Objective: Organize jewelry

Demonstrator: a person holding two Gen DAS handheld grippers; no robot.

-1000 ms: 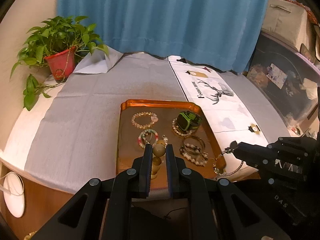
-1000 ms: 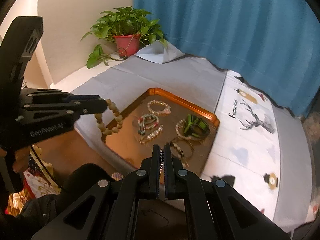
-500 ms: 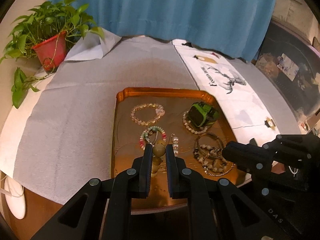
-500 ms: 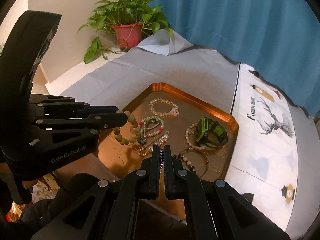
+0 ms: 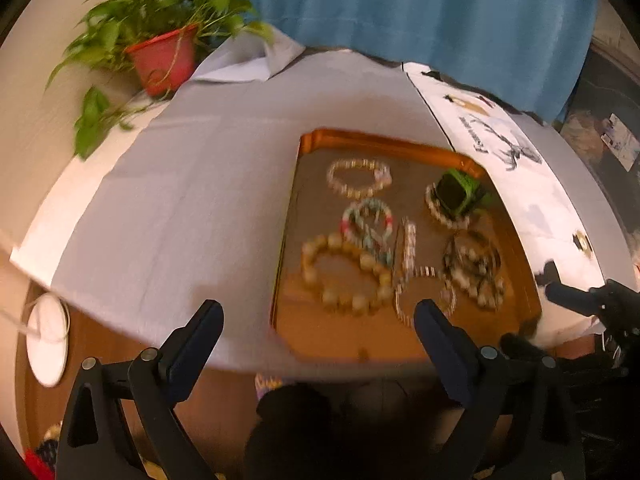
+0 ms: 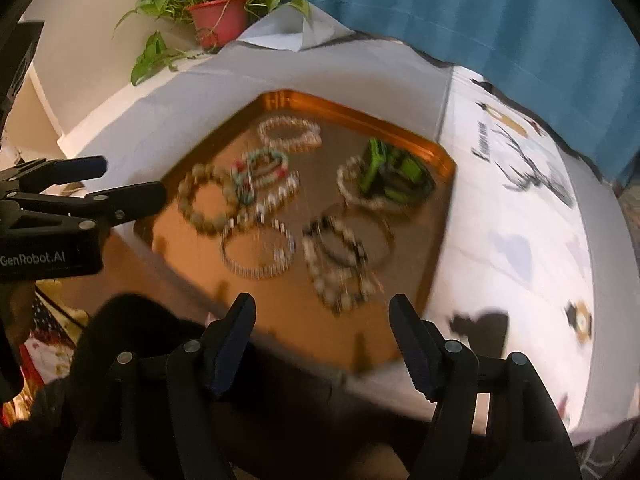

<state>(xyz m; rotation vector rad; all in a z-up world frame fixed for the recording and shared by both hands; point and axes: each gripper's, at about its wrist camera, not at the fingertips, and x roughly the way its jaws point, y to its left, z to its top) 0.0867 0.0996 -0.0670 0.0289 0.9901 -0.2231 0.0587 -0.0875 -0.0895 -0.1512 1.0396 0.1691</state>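
A copper tray (image 5: 384, 144) (image 6: 352, 116) lies on the grey cloth and holds several bracelets and a green watch (image 5: 460, 192) (image 6: 396, 172). A big-bead bracelet (image 5: 344, 276) (image 6: 208, 200) rests flat at the tray's near left. Beside it lies a thin chain bracelet (image 5: 424, 296) (image 6: 258, 250). My left gripper (image 5: 316, 320) (image 6: 130, 180) hangs over the tray's near edge, its jaws opening wide with nothing held. My right gripper (image 6: 322, 308) (image 5: 530, 316) is over the near right corner, jaws also opening and empty. Both views are blurred by motion.
A potted plant (image 5: 160, 52) stands at the table's far left, in front of a blue curtain (image 5: 400, 8). A white runner with a deer print (image 6: 528, 184) lies right of the tray. A white round object (image 5: 46, 340) sits below the table edge. Dark clothing (image 6: 132, 332) shows beneath the grippers.
Both grippers sank toward the tray and went from shut to open. The big-bead bracelet left my left gripper and the chain bracelet left my right one; both now lie on the tray.
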